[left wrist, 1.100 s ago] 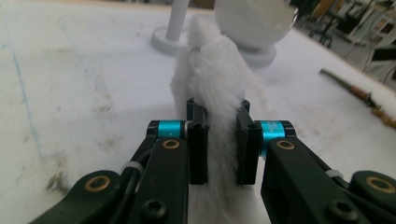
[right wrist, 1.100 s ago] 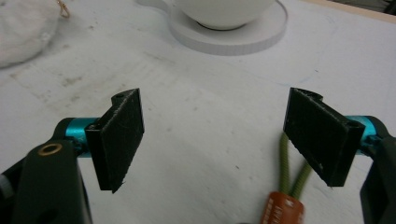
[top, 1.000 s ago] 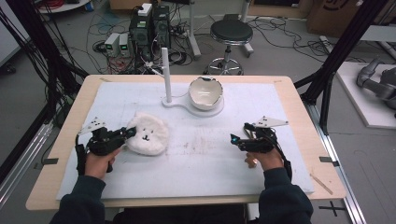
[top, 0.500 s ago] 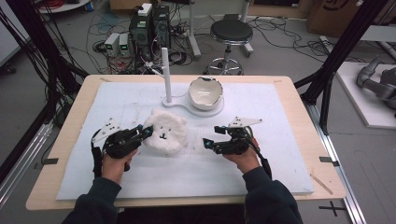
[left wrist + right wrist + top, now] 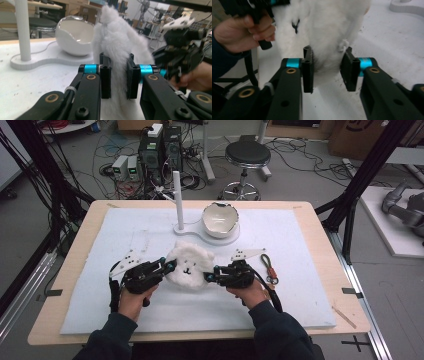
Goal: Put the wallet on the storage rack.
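Observation:
A white fluffy plush toy [image 5: 189, 266] with a small dark face lies on the white mat, in front of the cracked-egg bowl [image 5: 220, 218]. My left gripper [image 5: 170, 266] is at the toy's left side, and in the left gripper view [image 5: 117, 75] it is shut on a fold of white fur [image 5: 117, 50]. On the toy's right side, my right gripper [image 5: 210, 274] stands open. In the right gripper view [image 5: 328, 70] its jaws straddle the toy's lower edge [image 5: 327, 37] with a gap left at the right pad.
The egg bowl sits on a flat white base [image 5: 187, 227] with an upright white post [image 5: 178, 195]. A green strap with a key ring [image 5: 268, 267] lies on the mat [image 5: 310, 245] to the right of my right hand. A stool and cables are beyond the table.
Both grippers have moved inward toward the middle. The plush toy has shifted right with the left gripper, and the right gripper has reached its other side. The strap with the key ring is uncovered.

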The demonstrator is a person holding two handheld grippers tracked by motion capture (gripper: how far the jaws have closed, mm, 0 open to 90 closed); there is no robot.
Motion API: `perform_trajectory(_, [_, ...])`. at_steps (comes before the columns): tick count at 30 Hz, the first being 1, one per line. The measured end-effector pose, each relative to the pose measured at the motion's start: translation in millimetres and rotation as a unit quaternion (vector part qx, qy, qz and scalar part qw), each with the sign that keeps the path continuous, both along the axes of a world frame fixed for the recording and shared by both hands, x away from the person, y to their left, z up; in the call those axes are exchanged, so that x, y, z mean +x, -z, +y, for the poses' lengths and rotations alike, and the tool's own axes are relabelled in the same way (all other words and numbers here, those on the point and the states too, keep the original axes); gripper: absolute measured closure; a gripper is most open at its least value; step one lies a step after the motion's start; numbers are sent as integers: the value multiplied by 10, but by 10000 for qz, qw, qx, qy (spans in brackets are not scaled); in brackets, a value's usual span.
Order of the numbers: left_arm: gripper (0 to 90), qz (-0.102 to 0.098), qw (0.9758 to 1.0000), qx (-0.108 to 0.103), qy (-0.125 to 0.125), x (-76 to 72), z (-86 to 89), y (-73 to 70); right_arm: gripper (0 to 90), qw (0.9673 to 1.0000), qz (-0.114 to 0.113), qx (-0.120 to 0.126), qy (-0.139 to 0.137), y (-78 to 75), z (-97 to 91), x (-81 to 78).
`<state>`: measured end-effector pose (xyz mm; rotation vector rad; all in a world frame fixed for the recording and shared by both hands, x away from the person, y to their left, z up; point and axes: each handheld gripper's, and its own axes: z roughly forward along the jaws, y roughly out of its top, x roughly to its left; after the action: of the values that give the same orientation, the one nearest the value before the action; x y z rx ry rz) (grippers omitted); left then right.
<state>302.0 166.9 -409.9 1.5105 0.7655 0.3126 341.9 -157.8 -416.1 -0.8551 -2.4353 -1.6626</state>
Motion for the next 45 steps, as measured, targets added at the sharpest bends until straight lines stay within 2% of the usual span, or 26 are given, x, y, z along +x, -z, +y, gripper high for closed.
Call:
perform_trajectory(3, [777, 153, 9997, 187, 71, 17, -25, 53, 754, 9997, -181, -12, 144, -39, -45, 2])
perform_trajectory(5, [772, 489, 9975, 443, 240, 48, -53, 112, 764, 9993, -258, -91, 249, -49, -61, 1])
perform_trajectory(8, [751, 858, 9924, 736, 484, 79, -85, 171, 783, 9981, -466, -203, 362, -81, -93, 5])
perform_trajectory(10, [716, 1015, 9880, 968, 646, 89, -117, 190, 789, 9959, -686, -461, 360, -121, -104, -10])
perform_trajectory(12, [591, 1195, 9828, 1219, 699, 112, -126, 183, 793, 9933, -895, -643, 333, -156, -113, -26])
perform_trajectory(13, [506, 1218, 9819, 1361, 496, 146, -84, 146, 793, 9927, -957, -675, 279, -175, -120, -31])
perform_trajectory(14, [465, 1218, 9819, 1361, 496, 146, -84, 146, 793, 9919, -1009, -725, 246, -192, -127, -36])
perform_trajectory(15, [454, 1141, 9841, 1306, 379, 156, -39, 112, 793, 9908, -1070, -801, 213, -207, -130, -41])
perform_trajectory(18, [390, 784, 9913, 1045, 143, 173, 100, 3, 793, 9908, -1066, -828, 41, -206, -122, -47])
perform_trajectory(21, [379, 477, 9959, 746, 210, 178, 167, -53, 793, 9917, -1007, -738, -294, -190, -81, -55])
perform_trajectory(23, [375, 423, 9959, 685, 423, 186, 143, -46, 792, 9917, -993, -696, -423, -186, -61, -64])
perform_trajectory(25, [385, 512, 9938, 666, 732, 182, 81, -14, 792, 9910, -996, -664, -596, -185, -22, -86])
perform_trajectory(26, [447, 552, 9914, 716, 944, 172, 49, 3, 791, 9906, -1031, -646, -630, -187, -8, -90])
perform_trajectory(27, [598, 492, 9888, 885, 1093, 149, 7, 20, 789, 9910, -998, -630, -628, -193, -3, -99])
perform_trajectory(29, [743, 551, 9866, 970, 1189, 142, -6, 32, 780, 9916, -1019, -605, -518, -207, -22, -95])
perform_trajectory(30, [764, 500, 9881, 842, 1189, 134, -7, 28, 761, 9926, -990, -584, -392, -212, -46, -85])
perform_trajectory(31, [785, 401, 9908, 698, 1085, 126, -5, 10, 640, 9945, -968, -389, -15, -206, -88, -63])
perform_trajectory(32, [787, 401, 9908, 698, 1085, 126, -5, 10, 640, 9945, -968, -389, -15, -206, -88, -63])
perform_trajectory(34, [788, 301, 9943, 485, 906, 118, 27, 2, 486, 9942, -956, -322, 371, -192, -120, -29])
perform_trajectory(37, [790, 110, 9967, 270, 752, 100, 66, -1, 365, 9972, -619, -132, 409, -140, -127, 5])
perform_trajectory(38, [790, 52, 9974, 191, 697, 95, 72, -6, 365, 9972, -619, -132, 409, -140, -127, 5])
perform_trajectory(39, [789, 12, 9977, 145, 668, 91, 79, -11, 349, 9982, -476, -118, 344, -108, -88, 10])
perform_trajectory(41, [788, 24, 9975, 137, 693, 86, 67, -7, 395, 9984, -471, -123, 289, -97, -68, 8])
perform_trajectory(42, [786, 33, 9973, 187, 710, 83, 51, 6, 486, 9987, -474, -101, 172, -97, -56, 5])
perform_trajectory(43, [779, 48, 9969, 242, 742, 83, 40, 20, 666, 9987, -489, -39, 117, -114, -58, -7])
perform_trajectory(45, [773, 186, 9961, 328, 799, 90, 10, 59, 707, 9983, -559, -67, 120, -128, -68, -13])
